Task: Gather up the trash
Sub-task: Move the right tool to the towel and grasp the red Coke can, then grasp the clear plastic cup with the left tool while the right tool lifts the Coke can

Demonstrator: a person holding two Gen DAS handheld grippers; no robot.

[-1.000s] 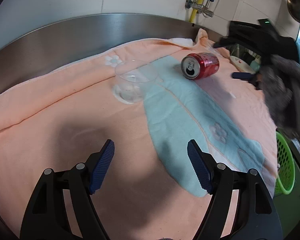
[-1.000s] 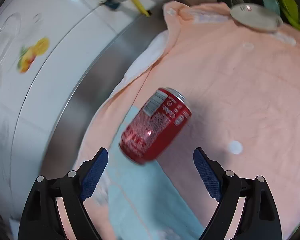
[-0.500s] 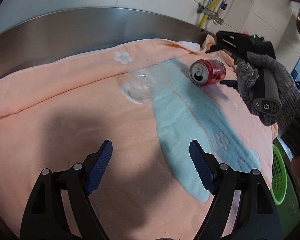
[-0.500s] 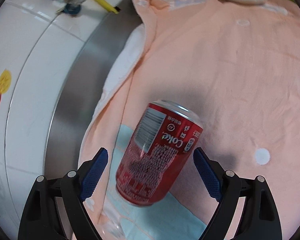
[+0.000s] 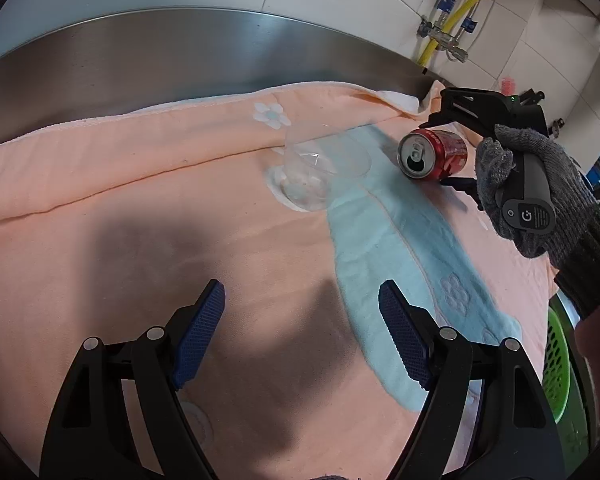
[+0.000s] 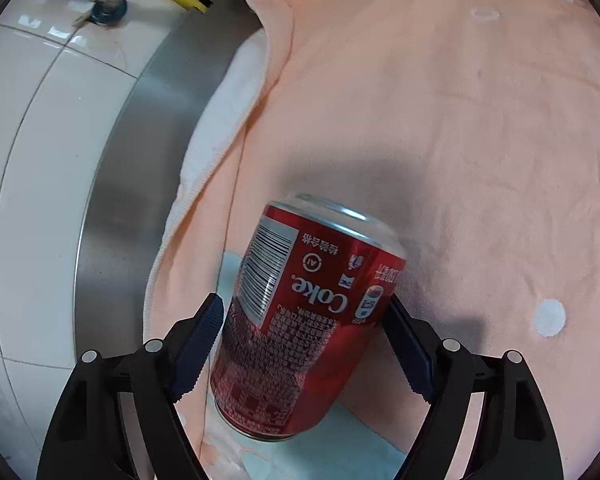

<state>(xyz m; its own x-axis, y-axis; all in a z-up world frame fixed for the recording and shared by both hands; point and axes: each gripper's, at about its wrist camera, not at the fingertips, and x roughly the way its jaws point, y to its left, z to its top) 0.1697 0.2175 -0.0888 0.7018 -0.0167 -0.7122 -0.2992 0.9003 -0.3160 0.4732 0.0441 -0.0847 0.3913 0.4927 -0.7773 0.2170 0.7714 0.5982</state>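
Left wrist view: my left gripper (image 5: pixel 300 336) hangs with jaws apart over the towel (image 5: pixel 120 240), holding nothing. The red can (image 5: pixel 434 153) lies on its side at upper right, opened mouth facing this camera, long axis running back toward the right gripper (image 5: pixel 456 148) that brackets it. A clear cup (image 5: pixel 320 172) sits just left of it.

Right wrist view: the can (image 6: pixel 304 320) fills lower centre between my spread jaws, both pads near its sides; whether they touch, I cannot tell. I judge it empty, light, thin-walled and slick, so I'd squeeze gently at mid-body.
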